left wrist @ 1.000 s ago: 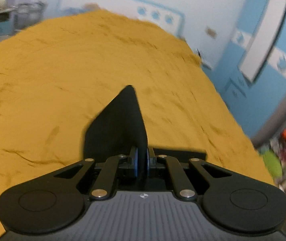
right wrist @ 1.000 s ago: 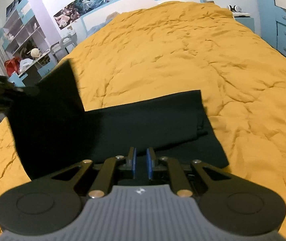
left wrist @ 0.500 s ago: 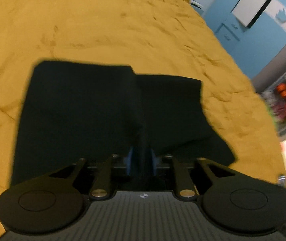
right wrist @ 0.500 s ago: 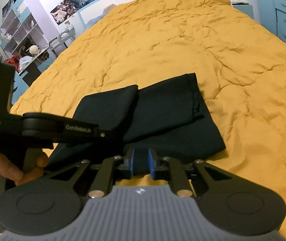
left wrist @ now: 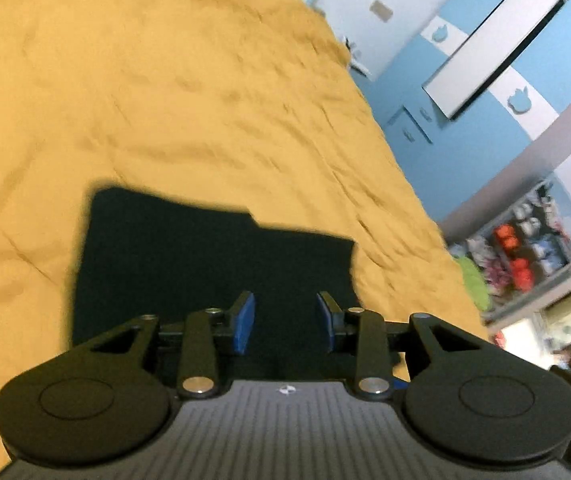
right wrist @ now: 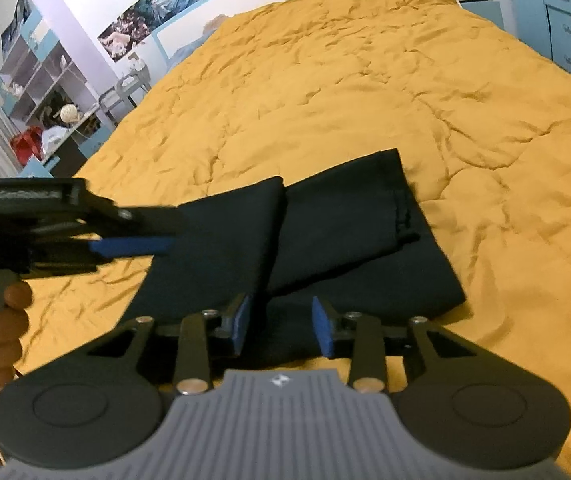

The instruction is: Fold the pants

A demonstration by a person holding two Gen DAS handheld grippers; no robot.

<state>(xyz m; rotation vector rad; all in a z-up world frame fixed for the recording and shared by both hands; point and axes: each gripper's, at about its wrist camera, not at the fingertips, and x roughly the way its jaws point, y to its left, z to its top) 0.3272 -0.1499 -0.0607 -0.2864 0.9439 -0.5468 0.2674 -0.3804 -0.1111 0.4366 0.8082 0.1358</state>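
Lying just ahead of both grippers, the folded pants [right wrist: 325,240] run crosswise before the right gripper [right wrist: 281,326], nearest them, while both jaws spread, gripping nothing.

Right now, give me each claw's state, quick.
Left claw: opening, holding nothing, above the black pants.
Right claw: opening, holding nothing, above the pants.
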